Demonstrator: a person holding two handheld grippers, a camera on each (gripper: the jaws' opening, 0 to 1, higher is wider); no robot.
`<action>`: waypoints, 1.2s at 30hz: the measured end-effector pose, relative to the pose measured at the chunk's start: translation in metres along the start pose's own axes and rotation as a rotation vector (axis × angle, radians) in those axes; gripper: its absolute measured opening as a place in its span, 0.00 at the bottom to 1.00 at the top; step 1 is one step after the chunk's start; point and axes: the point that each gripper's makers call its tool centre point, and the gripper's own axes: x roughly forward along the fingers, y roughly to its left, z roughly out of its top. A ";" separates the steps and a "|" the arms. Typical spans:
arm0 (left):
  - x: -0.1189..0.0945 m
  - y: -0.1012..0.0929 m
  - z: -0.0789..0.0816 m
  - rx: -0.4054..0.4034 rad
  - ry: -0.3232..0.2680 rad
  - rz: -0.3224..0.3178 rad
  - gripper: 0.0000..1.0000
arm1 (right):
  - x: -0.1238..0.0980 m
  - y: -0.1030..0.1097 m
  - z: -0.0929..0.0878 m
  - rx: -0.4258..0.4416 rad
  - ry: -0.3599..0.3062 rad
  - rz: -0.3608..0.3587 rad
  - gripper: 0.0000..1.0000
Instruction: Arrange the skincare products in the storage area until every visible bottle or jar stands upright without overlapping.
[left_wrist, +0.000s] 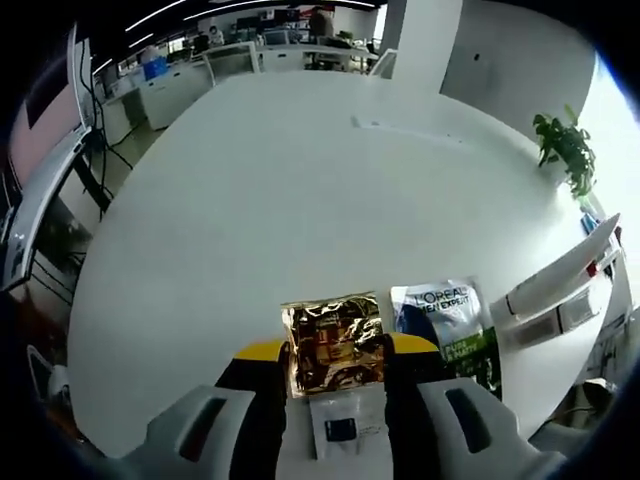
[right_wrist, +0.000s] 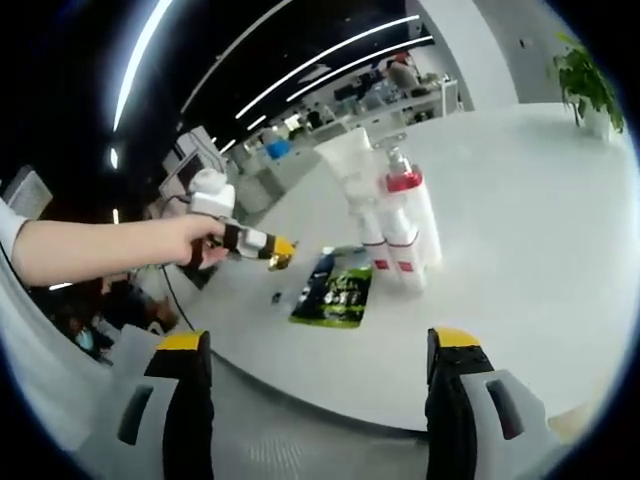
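Note:
My left gripper (left_wrist: 337, 350) is shut on a shiny gold sachet (left_wrist: 333, 325), held above the white table (left_wrist: 270, 200). Seen from the right gripper view, a person's hand holds this left gripper (right_wrist: 255, 243) over the table's near edge with the gold sachet (right_wrist: 281, 262) at its tip. A green, white and blue sachet (left_wrist: 452, 322) (right_wrist: 338, 288) lies flat on the table. Beside it is a cluster of white tubes and a pump bottle with red bands (left_wrist: 555, 295) (right_wrist: 400, 220). My right gripper (right_wrist: 318, 342) is open and empty, short of the table's edge.
A potted plant (left_wrist: 565, 150) (right_wrist: 590, 85) stands at the table's far side. The white table (right_wrist: 520, 220) has wide bare room beyond the products. Desks and chairs (left_wrist: 160, 85) fill the office behind.

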 end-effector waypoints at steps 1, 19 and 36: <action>-0.001 0.000 -0.002 0.001 0.003 -0.003 0.40 | 0.000 -0.001 0.000 -0.002 -0.002 -0.003 0.88; 0.015 -0.001 -0.015 0.011 0.035 -0.034 0.40 | 0.000 -0.006 0.001 -0.009 -0.004 -0.027 0.90; 0.032 -0.013 -0.005 0.050 0.055 -0.056 0.40 | 0.003 0.008 -0.017 -0.136 0.146 0.014 1.00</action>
